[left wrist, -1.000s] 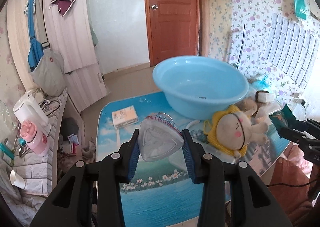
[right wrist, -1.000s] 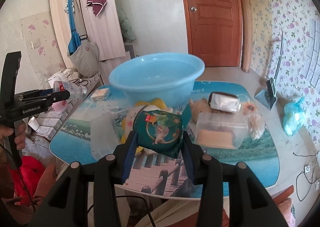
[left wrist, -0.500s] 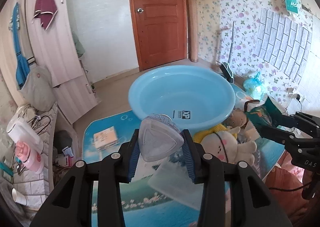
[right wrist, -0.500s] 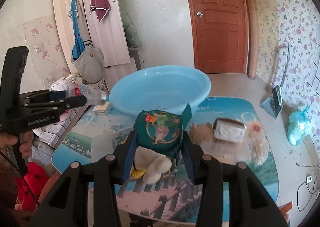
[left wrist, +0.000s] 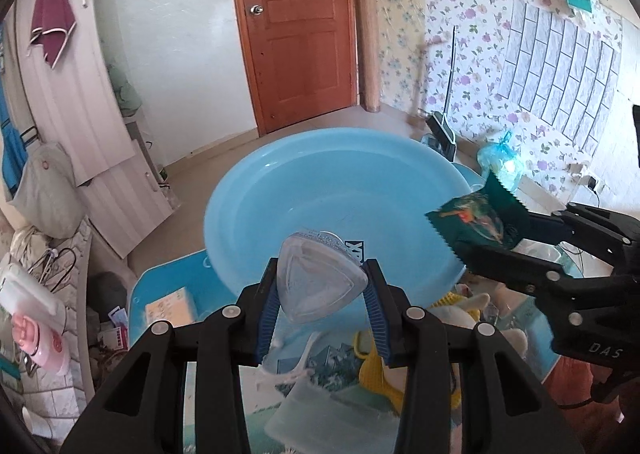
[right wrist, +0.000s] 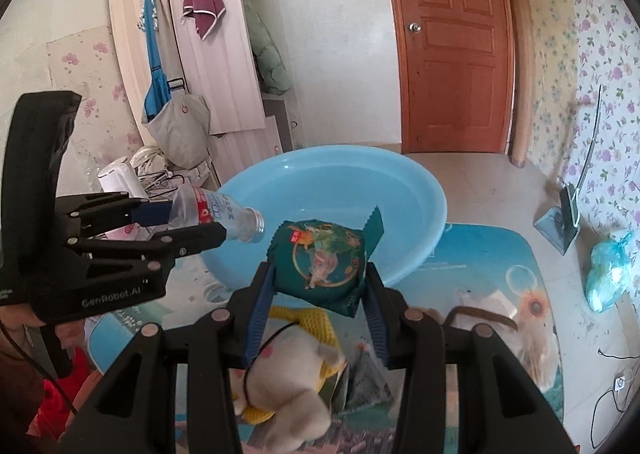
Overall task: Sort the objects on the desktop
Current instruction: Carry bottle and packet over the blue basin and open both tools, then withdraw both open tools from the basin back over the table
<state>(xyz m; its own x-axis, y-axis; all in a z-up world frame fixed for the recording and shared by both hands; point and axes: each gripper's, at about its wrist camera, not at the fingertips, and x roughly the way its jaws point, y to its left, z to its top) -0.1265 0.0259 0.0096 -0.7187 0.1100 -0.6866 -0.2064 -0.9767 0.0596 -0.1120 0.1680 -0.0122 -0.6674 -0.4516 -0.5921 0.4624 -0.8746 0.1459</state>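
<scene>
We hold both tongs raised and pointing forward, side by side. Left tongs (left wrist: 322, 288) are clamped on a clear plastic bottle (left wrist: 320, 284), blue pads (left wrist: 267, 308) pressing its base from both sides, neck pointing away. Right tongs (right wrist: 318, 286) are clamped on a dark green snack packet (right wrist: 322, 264), pads at its two edges. A hand (right wrist: 22, 328) grips the left handle from below.

This is a room in a home; a brown wooden door (right wrist: 456, 42) stands at the back; flower wallpaper (left wrist: 460, 34) covers the wall; a dark red towel (right wrist: 202, 2) and a grey bag (right wrist: 176, 130) hang on a pale wardrobe (right wrist: 200, 54); a soft toy (right wrist: 288, 382) lies on the surface (right wrist: 500, 266) by a big blue basin (left wrist: 336, 206).
</scene>
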